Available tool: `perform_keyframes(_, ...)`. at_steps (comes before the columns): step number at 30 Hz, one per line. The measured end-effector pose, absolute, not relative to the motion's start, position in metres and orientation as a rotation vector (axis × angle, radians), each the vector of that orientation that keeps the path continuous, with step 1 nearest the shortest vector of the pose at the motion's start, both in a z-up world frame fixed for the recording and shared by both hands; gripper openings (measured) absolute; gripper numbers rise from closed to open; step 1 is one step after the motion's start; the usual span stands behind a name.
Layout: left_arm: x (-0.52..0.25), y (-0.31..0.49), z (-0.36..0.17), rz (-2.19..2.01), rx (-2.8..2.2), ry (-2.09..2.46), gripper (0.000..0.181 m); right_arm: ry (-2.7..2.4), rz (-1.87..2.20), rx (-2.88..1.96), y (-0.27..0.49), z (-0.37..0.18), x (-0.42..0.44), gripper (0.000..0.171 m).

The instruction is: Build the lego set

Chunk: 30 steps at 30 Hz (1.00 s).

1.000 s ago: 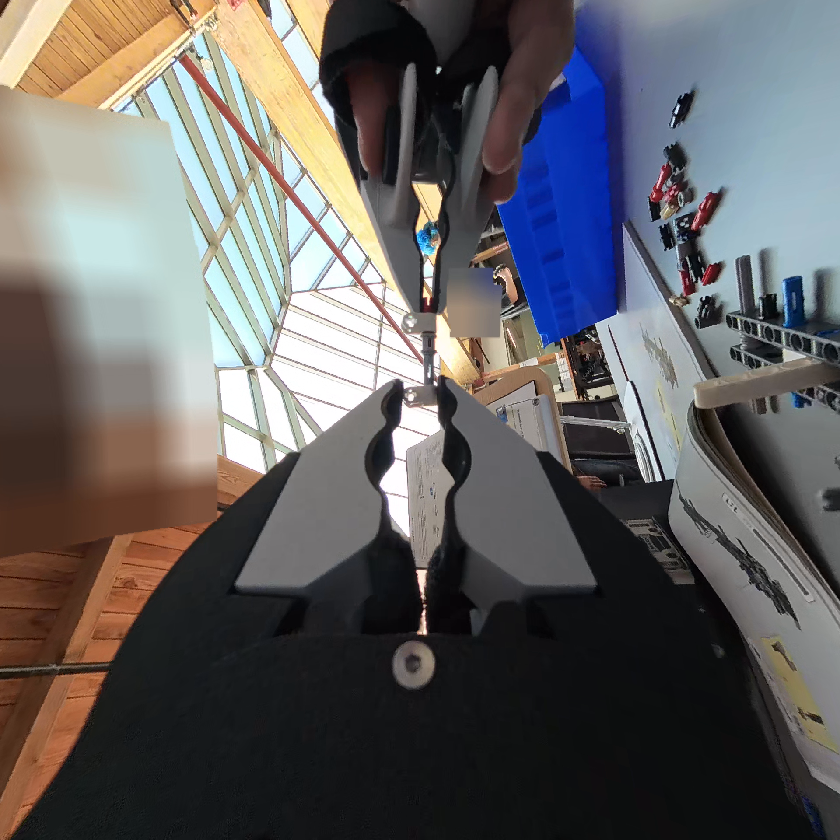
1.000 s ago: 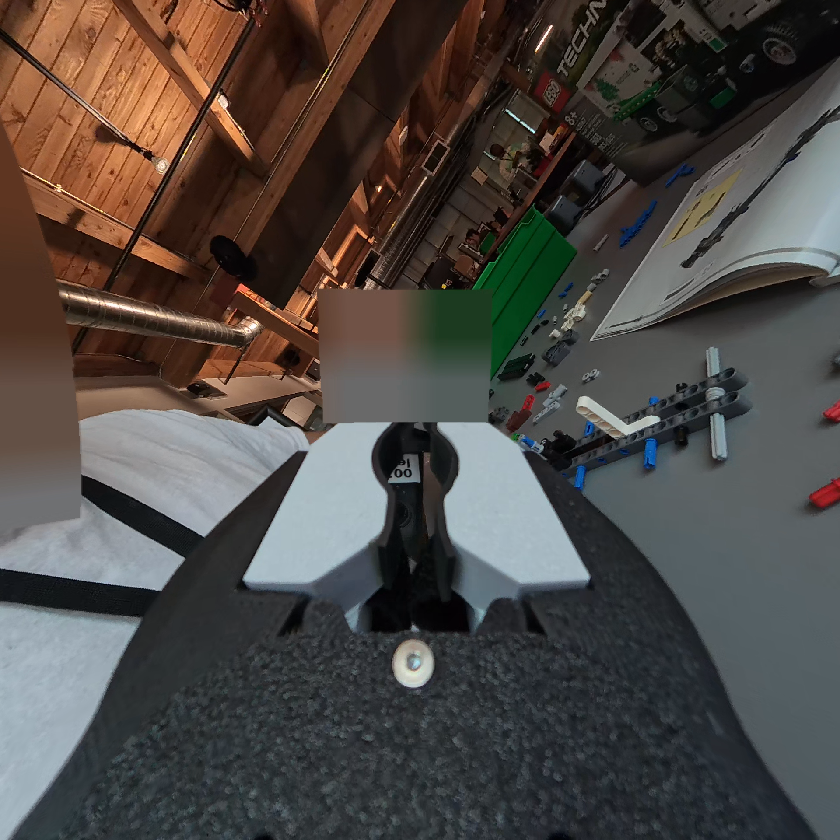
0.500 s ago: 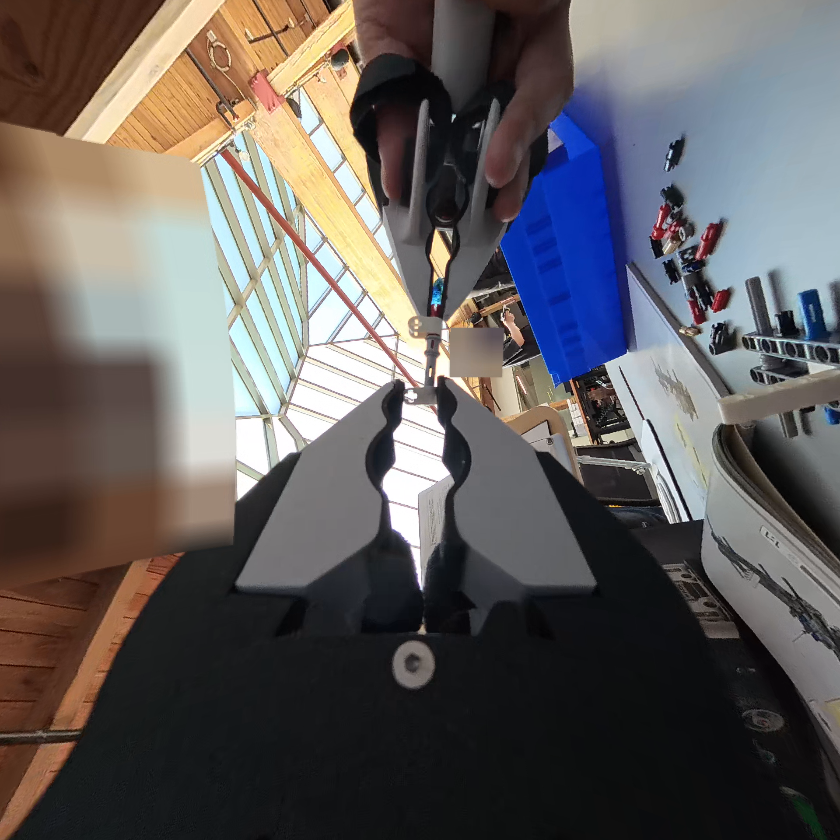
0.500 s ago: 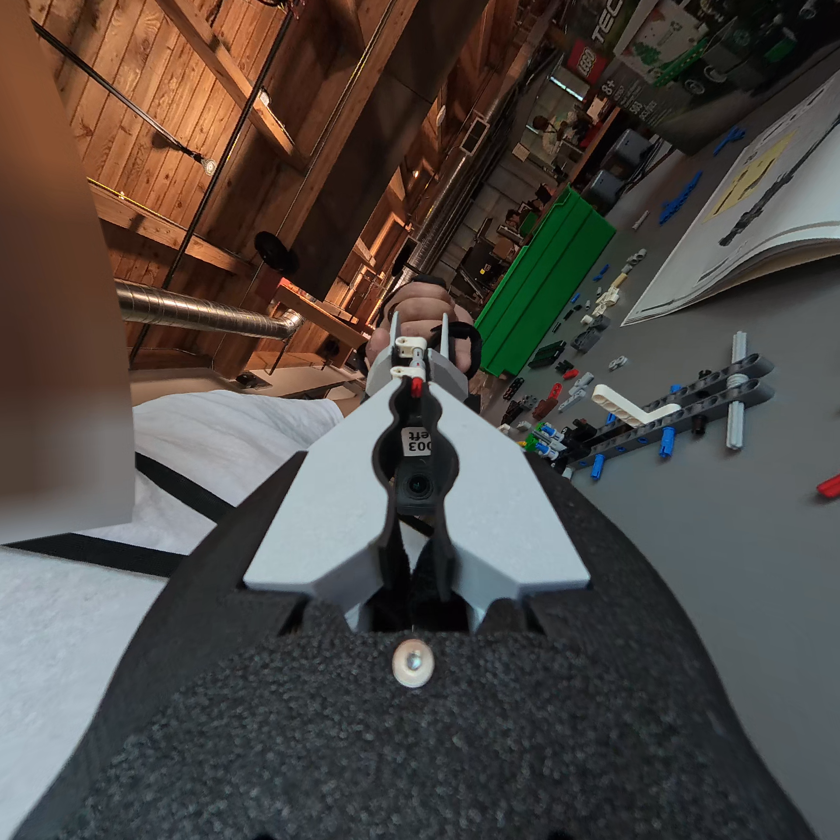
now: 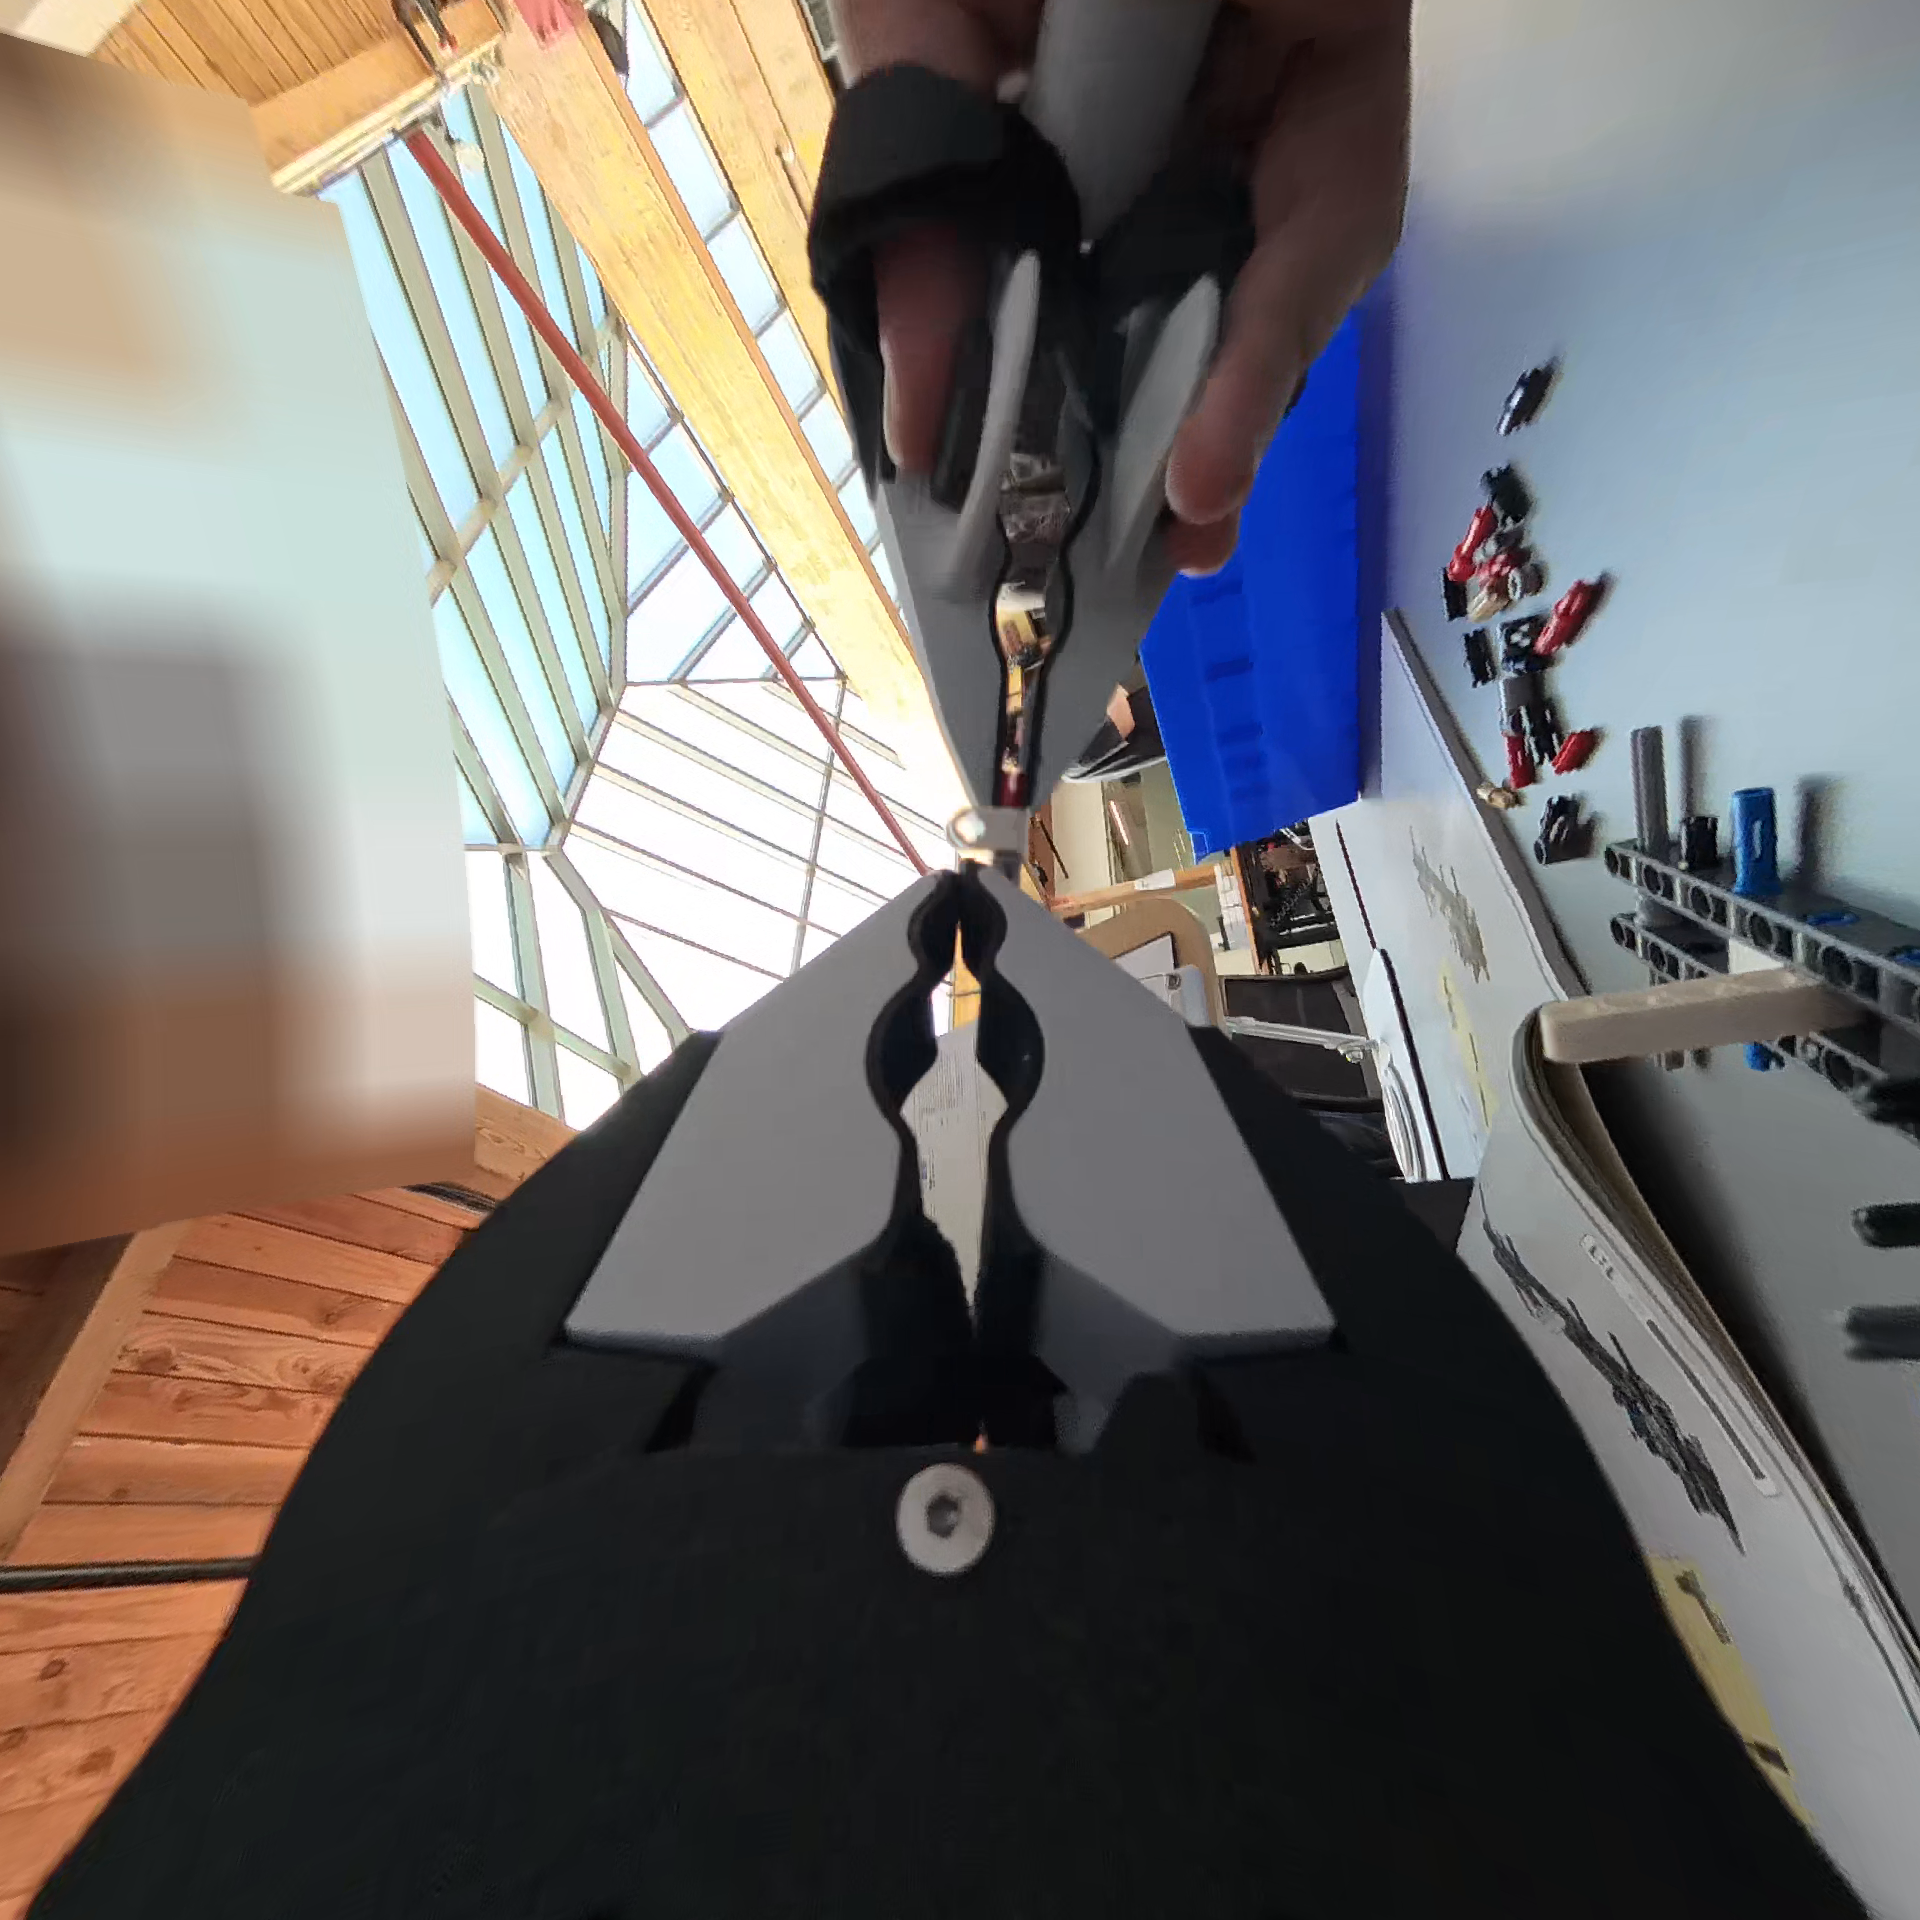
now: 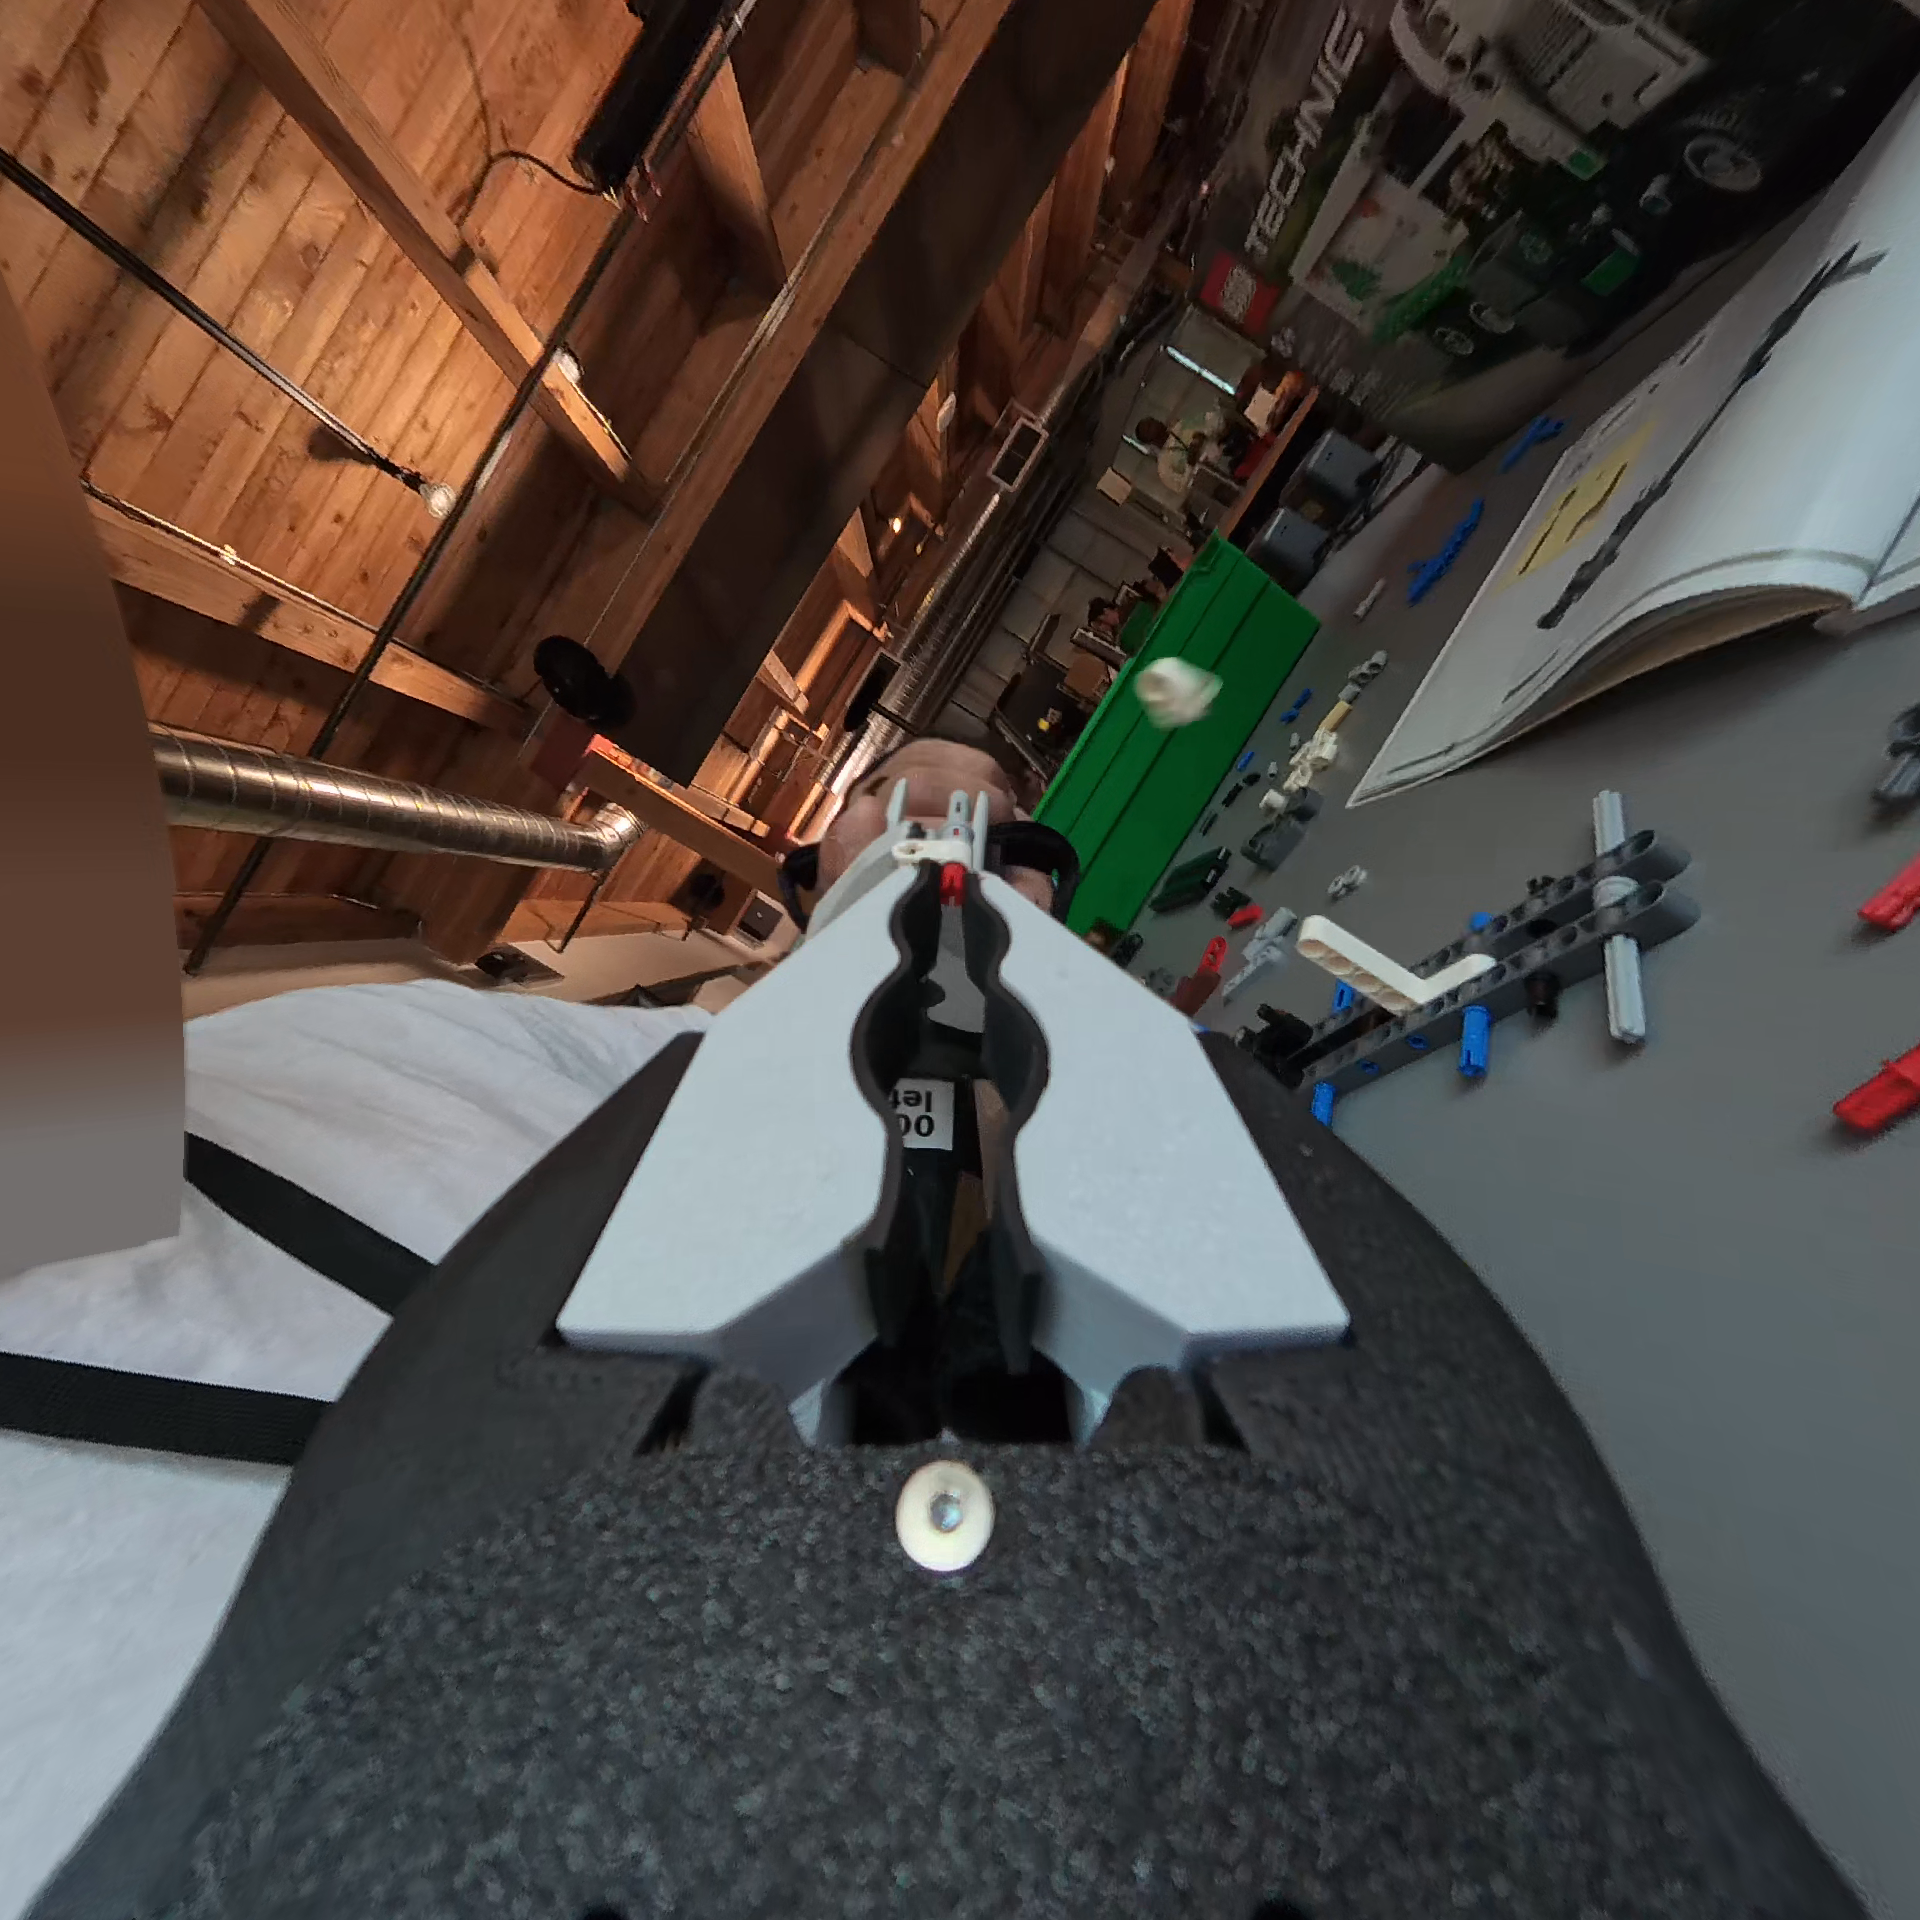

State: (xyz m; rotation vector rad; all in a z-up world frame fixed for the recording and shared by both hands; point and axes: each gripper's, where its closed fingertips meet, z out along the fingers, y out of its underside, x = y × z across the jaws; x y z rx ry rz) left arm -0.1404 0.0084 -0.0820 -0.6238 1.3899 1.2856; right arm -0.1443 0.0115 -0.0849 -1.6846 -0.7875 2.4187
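Both tongs are held up off the worktop (image 6: 1662, 1299), tip to tip, each gripped by a hand. Left tongs (image 5: 961, 899) are seen closed at the tips on a thin dark pin that stands out from them, and right tongs (image 6: 948, 883) are closed on a small red piece (image 6: 948, 881). Between the two tips a small pale grey connector (image 5: 982, 828) is carried, with a round hole at one end; in the right wrist view it is seen as a white and grey cluster (image 6: 940, 844) just beyond the red piece. In the left wrist view the right tongs (image 5: 1013, 800) are seen from the front, with the hand (image 5: 1226, 343) wrapped around the grips. A small white piece (image 6: 1174, 691) is caught blurred in mid-air in front of a green bin (image 6: 1174, 748). On the grey worktop a long dark beam frame (image 6: 1507, 977) lies flat, with blue pins, a grey axle across one end and a white angled beam (image 6: 1382, 961) on it. Red pins (image 6: 1886, 1091) lie apart nearby, and small loose parts are scattered near the green bin. An open instruction booklet (image 6: 1662, 582) lies behind the frame, and a blue bin (image 5: 1268, 675) is seen in the left wrist view.
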Motion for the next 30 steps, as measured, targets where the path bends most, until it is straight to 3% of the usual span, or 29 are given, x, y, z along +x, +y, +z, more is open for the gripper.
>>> perform_keyframes(8,-0.181,0.006,-0.090,1.242,-0.842,1.419,0.000,-0.901,2.114,-1.743,0.040,-0.101,-0.128,0.000)
perform_keyframes(13,-0.295,-0.002,-0.091,1.123,-1.518,1.188,0.000,-0.929,2.057,-1.714,0.051,-0.104,-0.124,0.001)
perform_keyframes(16,-0.344,-0.035,-0.101,0.773,-1.995,0.823,0.009,-0.950,2.097,-1.709,0.043,-0.105,-0.129,0.000)
perform_keyframes(19,-0.329,-0.068,-0.132,0.189,-2.312,0.521,0.036,-1.008,2.075,-1.704,0.035,-0.107,-0.133,0.001)
perform_keyframes(24,-0.327,-0.085,-0.168,0.068,-2.414,0.568,0.026,-1.067,2.015,-1.709,0.029,-0.114,-0.133,0.001)
perform_keyframes(30,-0.320,-0.077,-0.200,-0.001,-2.554,0.696,0.026,-1.096,1.953,-1.704,0.026,-0.117,-0.133,0.000)
